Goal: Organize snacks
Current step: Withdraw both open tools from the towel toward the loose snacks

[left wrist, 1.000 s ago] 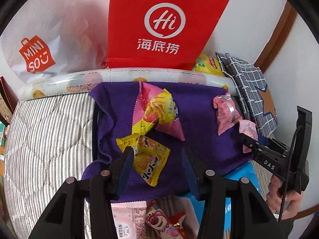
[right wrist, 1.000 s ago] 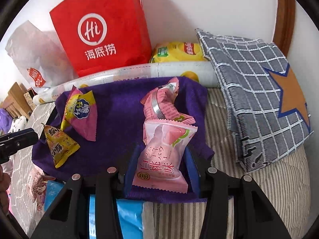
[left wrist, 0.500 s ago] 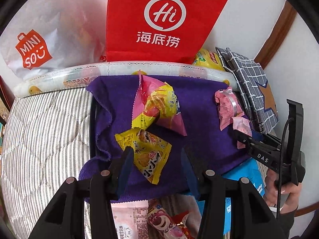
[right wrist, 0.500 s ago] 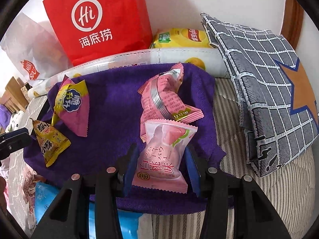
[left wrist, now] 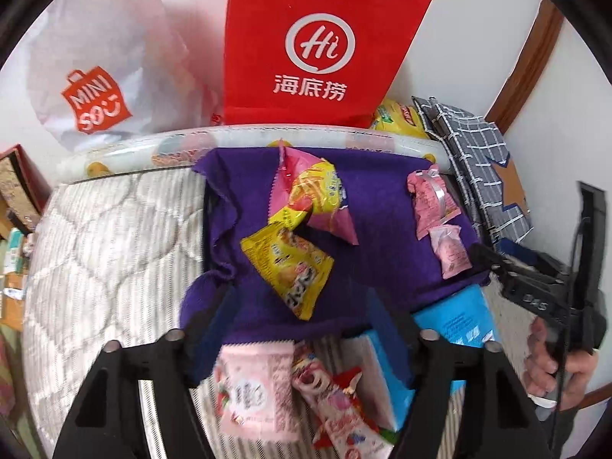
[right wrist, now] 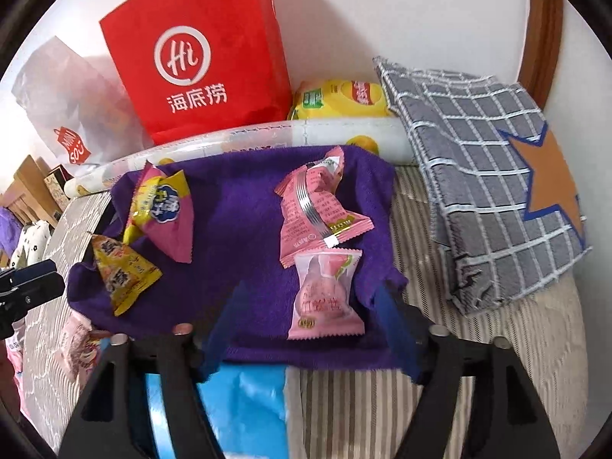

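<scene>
Left wrist view: the left gripper (left wrist: 302, 306) hangs over the near edge of the purple cloth (left wrist: 386, 229), its jaws spread and having just been opening, with nothing pinched between them. The yellow snack packet (left wrist: 288, 267) lies free on the cloth just beyond the fingertips, towards the cloth's near left part. Touching its far end, the pink-and-yellow packet (left wrist: 313, 195) lies towards the cloth's far edge. At the cloth's right edge sit two pink packets, the larger pink packet (left wrist: 432, 202) farther away and the small peach candy packet (left wrist: 449, 252) nearer.

In the right wrist view the right gripper (right wrist: 310, 306) also stands spread, its jaws having just been opening; the small peach candy packet (right wrist: 325, 294) lies on the cloth between the fingers, and the pads stand clear of it on both sides. A hand (left wrist: 554, 359) grips the right gripper's handle at the right of the left wrist view.

Off the cloth's near edge, on the striped mattress (left wrist: 111, 252), lie a blue packet (left wrist: 455, 317) and more pink snack packets (left wrist: 256, 390). Behind the cloth's far edge stand a red paper bag (left wrist: 317, 46) and a white bag (left wrist: 103, 76).
</scene>
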Demonstrator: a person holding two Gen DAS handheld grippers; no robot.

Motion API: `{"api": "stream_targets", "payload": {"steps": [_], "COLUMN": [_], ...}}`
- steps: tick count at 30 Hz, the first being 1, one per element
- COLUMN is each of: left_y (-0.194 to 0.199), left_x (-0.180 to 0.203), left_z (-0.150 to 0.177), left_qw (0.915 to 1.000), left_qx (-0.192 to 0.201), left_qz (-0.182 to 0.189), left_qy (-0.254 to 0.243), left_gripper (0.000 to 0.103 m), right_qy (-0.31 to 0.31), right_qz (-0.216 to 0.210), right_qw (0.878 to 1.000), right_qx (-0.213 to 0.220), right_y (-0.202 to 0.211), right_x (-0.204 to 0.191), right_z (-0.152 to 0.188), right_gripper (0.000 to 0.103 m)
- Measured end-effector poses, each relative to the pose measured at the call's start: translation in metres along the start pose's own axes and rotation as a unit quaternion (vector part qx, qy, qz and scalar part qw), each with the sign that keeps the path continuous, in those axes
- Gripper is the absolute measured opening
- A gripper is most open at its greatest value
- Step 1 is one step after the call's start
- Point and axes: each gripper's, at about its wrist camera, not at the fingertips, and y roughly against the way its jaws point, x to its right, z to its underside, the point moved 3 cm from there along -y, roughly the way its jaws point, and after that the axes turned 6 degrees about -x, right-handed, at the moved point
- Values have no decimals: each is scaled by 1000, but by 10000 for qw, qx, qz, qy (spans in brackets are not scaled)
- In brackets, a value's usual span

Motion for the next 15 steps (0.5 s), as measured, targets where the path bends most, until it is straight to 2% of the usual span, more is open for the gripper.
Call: {"api": "stream_targets", "payload": {"steps": [3, 5, 8, 12, 15], "left_y": [11, 20, 29, 44, 54], "left_x": [0, -1, -2, -8, -13], "left_z": [8, 14, 23, 38, 50], "left_qw": [9995, 9993, 9995, 9993, 9984], "left_qx": [64, 88, 149, 365, 557], "left_qz": [-287, -348, -276, 11, 40], "left_qy": [-81, -63, -54, -25, 45], "left_gripper": [74, 78, 78, 78, 78], "right_qy": [12, -6, -45, -38, -78], "right_qz": [180, 368, 610, 570, 523], "right_qw": [9997, 9990, 9978, 9978, 9976], "right_qx": [193, 255, 266, 334, 456], "right_y": [21, 33, 45, 59, 68], "right_x": [-3, -5, -6, -8, -11], "right_z": [7, 13, 22, 38, 53], "right_gripper": [90, 92, 92, 92, 92]}}
